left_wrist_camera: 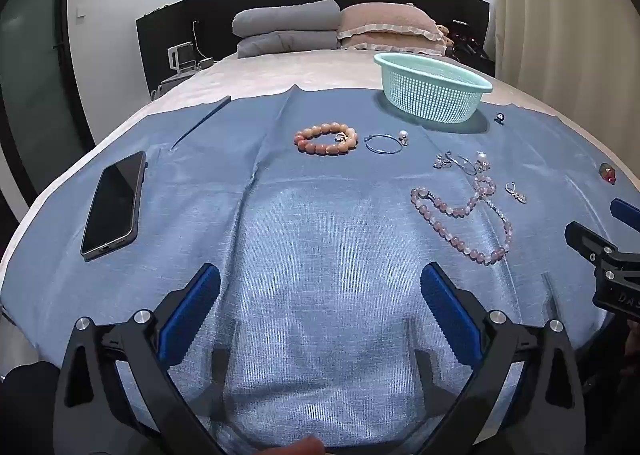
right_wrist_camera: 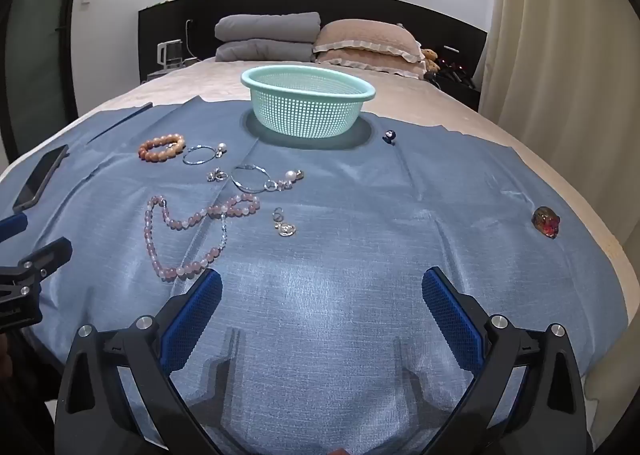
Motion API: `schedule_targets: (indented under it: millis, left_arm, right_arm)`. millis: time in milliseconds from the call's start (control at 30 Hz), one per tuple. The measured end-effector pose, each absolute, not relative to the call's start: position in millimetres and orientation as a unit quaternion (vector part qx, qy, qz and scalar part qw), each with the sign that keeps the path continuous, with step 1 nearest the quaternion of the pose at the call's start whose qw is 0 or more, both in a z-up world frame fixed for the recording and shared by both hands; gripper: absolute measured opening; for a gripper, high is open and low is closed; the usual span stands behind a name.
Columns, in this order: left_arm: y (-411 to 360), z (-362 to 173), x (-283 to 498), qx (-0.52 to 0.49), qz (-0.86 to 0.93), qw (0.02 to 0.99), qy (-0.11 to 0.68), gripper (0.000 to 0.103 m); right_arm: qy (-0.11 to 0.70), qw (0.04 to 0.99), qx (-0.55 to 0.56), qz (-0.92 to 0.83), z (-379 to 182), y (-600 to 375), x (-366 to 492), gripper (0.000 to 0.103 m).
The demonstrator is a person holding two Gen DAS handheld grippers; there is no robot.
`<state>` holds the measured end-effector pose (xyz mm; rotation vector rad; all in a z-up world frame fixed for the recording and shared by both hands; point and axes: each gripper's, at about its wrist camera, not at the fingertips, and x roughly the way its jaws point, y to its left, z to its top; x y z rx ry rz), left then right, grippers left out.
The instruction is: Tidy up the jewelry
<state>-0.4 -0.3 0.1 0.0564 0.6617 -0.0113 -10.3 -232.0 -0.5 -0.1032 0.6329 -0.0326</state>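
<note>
Jewelry lies on a blue cloth (left_wrist_camera: 320, 235) on a bed. An orange bead bracelet (left_wrist_camera: 325, 138) (right_wrist_camera: 161, 148), a thin hoop with a pearl (left_wrist_camera: 384, 144) (right_wrist_camera: 203, 154), silver earrings (left_wrist_camera: 460, 162) (right_wrist_camera: 256, 177), a pink bead necklace (left_wrist_camera: 460, 221) (right_wrist_camera: 188, 231), a small silver earring (left_wrist_camera: 516, 192) (right_wrist_camera: 284, 224), a dark ring (left_wrist_camera: 500, 117) (right_wrist_camera: 390, 136) and a red-brown stone (left_wrist_camera: 608, 174) (right_wrist_camera: 546, 222) lie apart. A mint basket (left_wrist_camera: 432, 89) (right_wrist_camera: 306, 103) stands behind them. My left gripper (left_wrist_camera: 320, 287) and right gripper (right_wrist_camera: 322, 291) are open and empty, near the cloth's front edge.
A black phone (left_wrist_camera: 114, 205) (right_wrist_camera: 40, 179) lies at the cloth's left. Grey and pink pillows (left_wrist_camera: 340, 29) lie against the dark headboard. Curtains (right_wrist_camera: 560, 55) hang at the right. The right gripper's fingers (left_wrist_camera: 600, 251) show at the right edge of the left wrist view.
</note>
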Motion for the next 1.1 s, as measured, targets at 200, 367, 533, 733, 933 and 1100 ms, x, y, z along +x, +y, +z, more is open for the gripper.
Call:
schedule_targets:
  millis: [200, 367, 533, 733, 933, 1100]
  left_arm:
    - [0, -2, 0, 0.026, -0.004, 0.945, 0.327, 0.098]
    - [1, -4, 0, 0.021, -0.003, 0.944, 0.329, 0.098]
    - [1, -4, 4, 0.024, -0.004, 0.942, 0.335, 0.098]
    - [3, -6, 8, 0.021, -0.003, 0.941, 0.339, 0.098]
    - [4, -6, 7, 0.02, 0.0, 0.942, 0.336, 0.098]
    - [3, -8, 7, 0.025, 0.002, 0.94, 0.34, 0.098]
  right_arm:
    - [0.318, 0.947, -0.05, -0.012, -2, -232, -9, 0.096]
    - [0.319, 0.946, -0.051, -0.015, -3, -235, -4, 0.096]
    - [0.316, 0.947, -0.049, -0.017, -2, -233, -8, 0.096]
    - [0.315, 0.948, -0.049, -0.015, -2, -233, -10, 0.096]
    - [0.316, 0.948, -0.048, -0.013, -2, -232, -9, 0.096]
    - [0.314, 0.948, -0.05, -0.012, -1, -233, -10, 0.096]
